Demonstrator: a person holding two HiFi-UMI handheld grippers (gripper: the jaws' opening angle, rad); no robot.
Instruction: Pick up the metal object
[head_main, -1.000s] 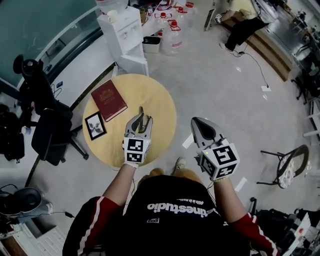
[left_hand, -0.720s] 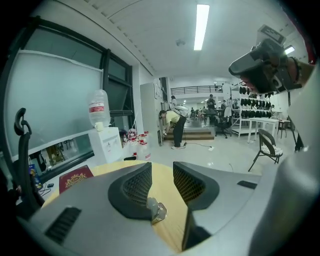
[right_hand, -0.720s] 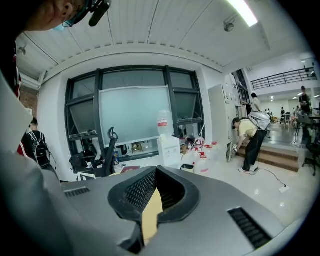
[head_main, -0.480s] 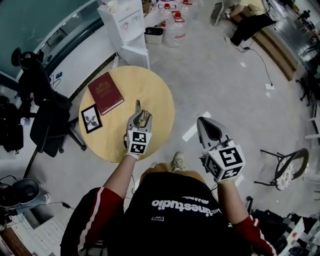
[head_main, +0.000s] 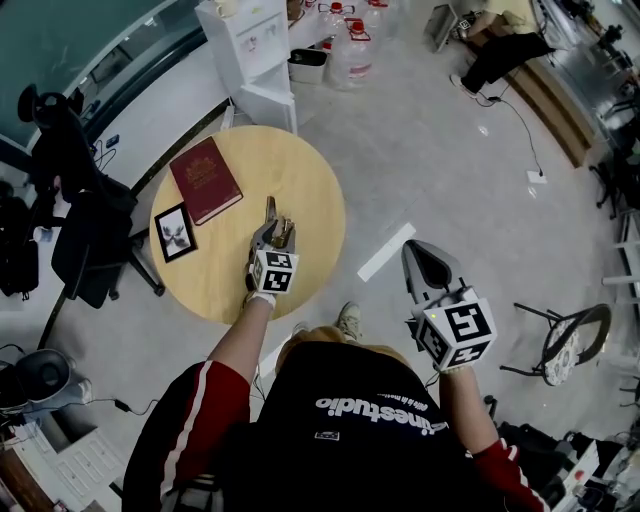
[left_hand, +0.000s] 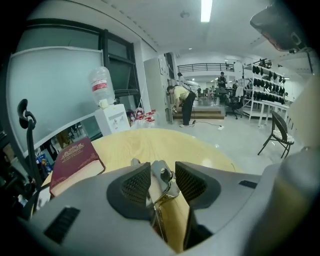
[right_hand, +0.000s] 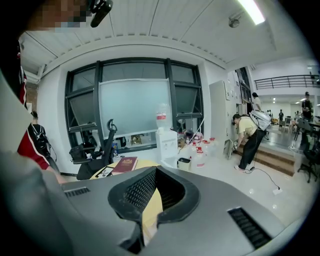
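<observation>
- Head view: the left tongs (head_main: 275, 224) reach over the round wooden worktop (head_main: 310, 180). The metal object (head_main: 284, 232) shows as a shiny piece between their jaws. A red book (head_main: 205, 180) and a small picture frame (head_main: 174, 232) lie well apart, on the worktop's far left. The right tongs (head_main: 412, 246) hang off to the side over the floor, away from the worktop.
- Left gripper view: the jaws have just been opening and now stand wide. The metal object (left_hand: 160, 192) stands on edge in the gap. Its chrome head leans against the left pad (left_hand: 136, 186), and a clear gap remains to the right pad (left_hand: 192, 184), so nothing clamps it yet. I cannot tell whether its lower end rests on the wood.
- For a sound grip, I would shift the tongs slightly so the object's thick head sits midway between the pads. Then close squarely on its flat sides, not on the thin strip below. Smooth chrome is likely to slip or twist if it is pinched off-centre. Lift straight up only once both pads bear on it.
- Right gripper view: the jaw tips meet, so these tongs are closed and hold nothing. The book (right_hand: 126, 164) and the worktop edge show far beyond them. They look best kept out of the way.
</observation>
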